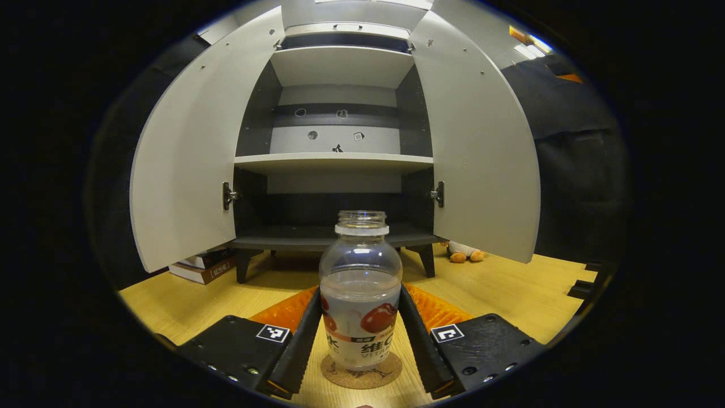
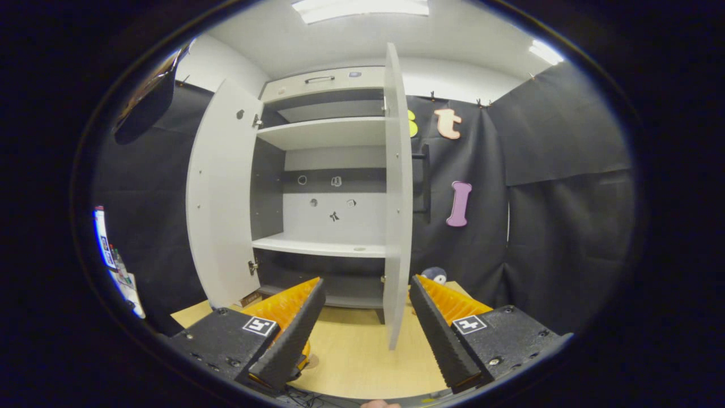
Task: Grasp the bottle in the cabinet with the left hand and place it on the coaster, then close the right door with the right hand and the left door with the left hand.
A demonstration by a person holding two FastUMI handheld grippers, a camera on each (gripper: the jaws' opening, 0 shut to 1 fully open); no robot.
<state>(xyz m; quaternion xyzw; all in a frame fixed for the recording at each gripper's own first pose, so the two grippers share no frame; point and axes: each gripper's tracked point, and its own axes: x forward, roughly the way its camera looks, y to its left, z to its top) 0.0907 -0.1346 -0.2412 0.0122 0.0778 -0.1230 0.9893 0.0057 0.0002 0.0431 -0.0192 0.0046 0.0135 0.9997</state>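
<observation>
Your right tool (image 2: 362,323) hangs open over the worktop (image 2: 362,362), right door (image 2: 398,198) edge-on between its fingers.

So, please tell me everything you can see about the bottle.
The bottle is clear plastic, rounded at the shoulder, with a threaded neck and no cap. It is about half full of a pale liquid, and a white label with red fruit wraps its lower part. It stands upright on a round cork coaster on the wooden table, in front of the open cabinet. The left tool has a finger close along each side; whether they press cannot be told.
</observation>
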